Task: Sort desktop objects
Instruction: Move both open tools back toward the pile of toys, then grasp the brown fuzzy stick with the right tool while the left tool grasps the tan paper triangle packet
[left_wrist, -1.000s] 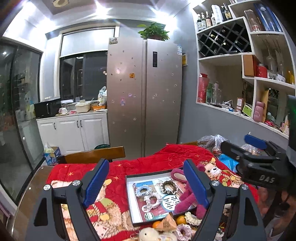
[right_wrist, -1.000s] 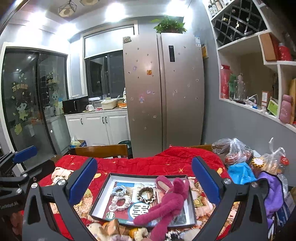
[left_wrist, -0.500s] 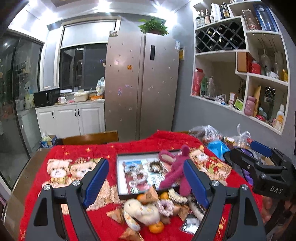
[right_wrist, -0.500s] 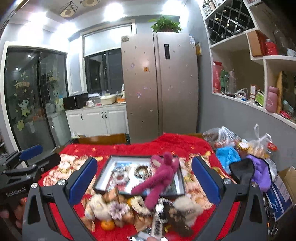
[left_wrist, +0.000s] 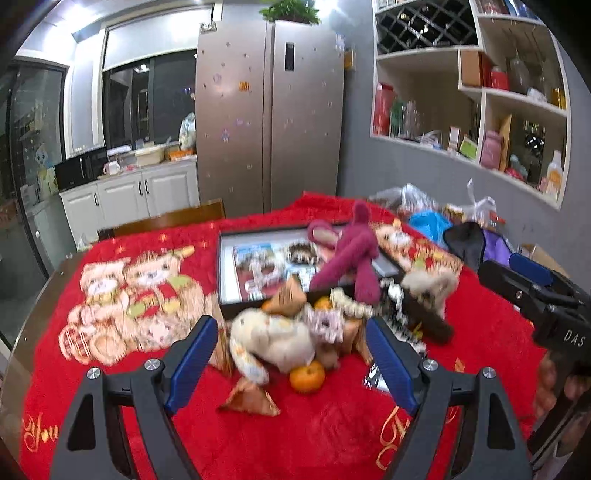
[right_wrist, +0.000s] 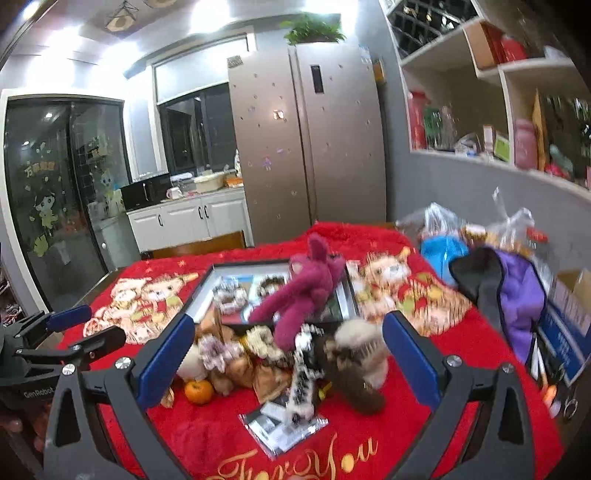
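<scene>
A heap of small things lies on the red blanket: a white plush (left_wrist: 273, 339), a tangerine (left_wrist: 307, 376), scrunchies (left_wrist: 325, 325) and brown wrapped packets (left_wrist: 251, 400). Behind them a black tray (left_wrist: 225, 295) holds more scrunchies, with a magenta plush (left_wrist: 351, 258) draped over its near rim. My left gripper (left_wrist: 289, 325) hangs open above the near side of the heap, holding nothing. My right gripper (right_wrist: 289, 317) is open and empty too, over a brown-and-white plush (right_wrist: 354, 354) and a clear packet (right_wrist: 280, 424). The tangerine (right_wrist: 199, 391) shows at its left.
Plastic bags (right_wrist: 439, 221), a blue pouch (right_wrist: 443, 251) and a purple cloth (right_wrist: 517, 295) crowd the table's right side, beside a box (right_wrist: 569, 317). A wooden chair back (left_wrist: 166, 221) stands at the far edge. The table's bare rim (left_wrist: 33, 317) shows at the left.
Both grippers have sunk and tilted down toward the table. The heap of toys, earlier at the bottom edge of both views, now sits larger between the fingers. Both jaws stay wide.
</scene>
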